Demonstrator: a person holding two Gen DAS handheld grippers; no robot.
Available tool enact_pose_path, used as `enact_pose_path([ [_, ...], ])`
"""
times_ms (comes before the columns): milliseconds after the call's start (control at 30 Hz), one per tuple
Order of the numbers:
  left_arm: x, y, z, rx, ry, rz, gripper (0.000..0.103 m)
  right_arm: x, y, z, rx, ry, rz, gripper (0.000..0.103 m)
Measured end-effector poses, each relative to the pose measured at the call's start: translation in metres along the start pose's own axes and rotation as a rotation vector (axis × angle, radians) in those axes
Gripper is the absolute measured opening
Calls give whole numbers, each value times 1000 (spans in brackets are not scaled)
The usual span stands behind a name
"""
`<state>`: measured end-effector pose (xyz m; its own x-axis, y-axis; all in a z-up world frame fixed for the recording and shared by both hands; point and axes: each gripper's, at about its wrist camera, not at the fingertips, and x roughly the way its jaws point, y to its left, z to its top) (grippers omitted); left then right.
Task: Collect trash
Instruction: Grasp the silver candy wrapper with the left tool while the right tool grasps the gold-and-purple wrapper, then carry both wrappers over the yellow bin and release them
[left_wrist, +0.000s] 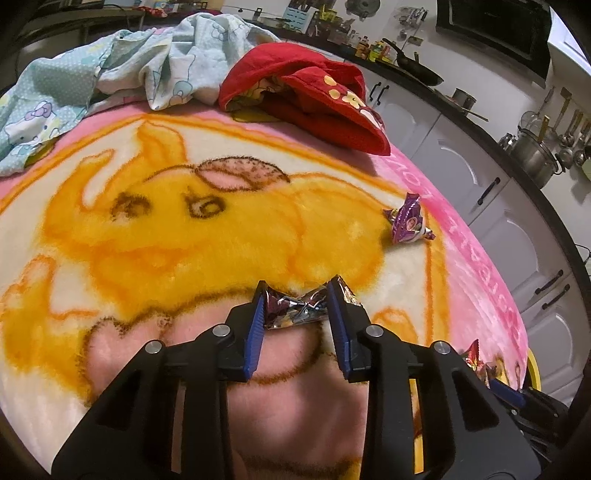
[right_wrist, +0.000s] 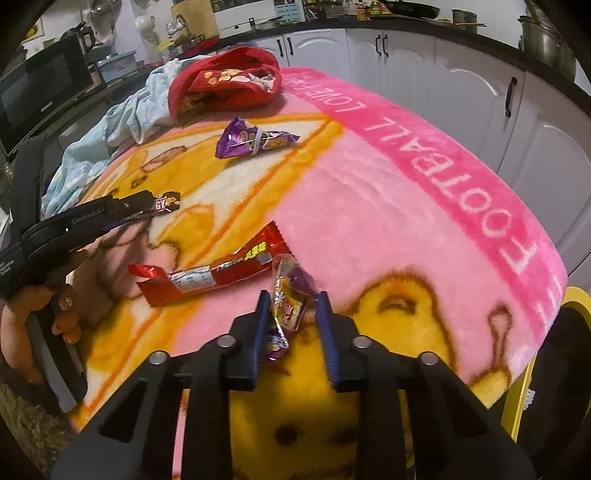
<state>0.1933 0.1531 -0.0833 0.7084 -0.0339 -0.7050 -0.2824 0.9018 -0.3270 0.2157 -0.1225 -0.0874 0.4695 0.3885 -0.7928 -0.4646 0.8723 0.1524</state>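
My left gripper (left_wrist: 297, 295) is shut on a crumpled dark foil wrapper (left_wrist: 299, 308), held just above the pink and yellow blanket (left_wrist: 184, 236); it also shows in the right wrist view (right_wrist: 147, 205) at the left. My right gripper (right_wrist: 291, 306) is shut on a purple and white candy wrapper (right_wrist: 288, 306). A purple snack bag (right_wrist: 251, 140) lies further back; it also shows in the left wrist view (left_wrist: 406, 221). A long red wrapper (right_wrist: 214, 273) lies just ahead of the right gripper.
A red cloth (left_wrist: 306, 92) and a pale blue printed cloth (left_wrist: 110, 74) lie bunched at the far end of the blanket. A yellow-rimmed bin (right_wrist: 570, 306) stands at the right, below the blanket's edge. White kitchen cabinets (right_wrist: 443, 66) run behind.
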Motion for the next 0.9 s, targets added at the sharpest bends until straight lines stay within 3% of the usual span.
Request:
enact_pose_path([
  [33, -1, 0, -1, 1, -1, 0, 20, 0, 1, 0, -3, 0, 3, 19],
  [467, -25, -11, -3, 29, -48, -25, 18, -23, -8, 2, -7, -50, 10, 17],
  [900, -48, -62, 0, 121, -95, -76, 18, -64, -23, 10, -11, -144, -6, 17],
])
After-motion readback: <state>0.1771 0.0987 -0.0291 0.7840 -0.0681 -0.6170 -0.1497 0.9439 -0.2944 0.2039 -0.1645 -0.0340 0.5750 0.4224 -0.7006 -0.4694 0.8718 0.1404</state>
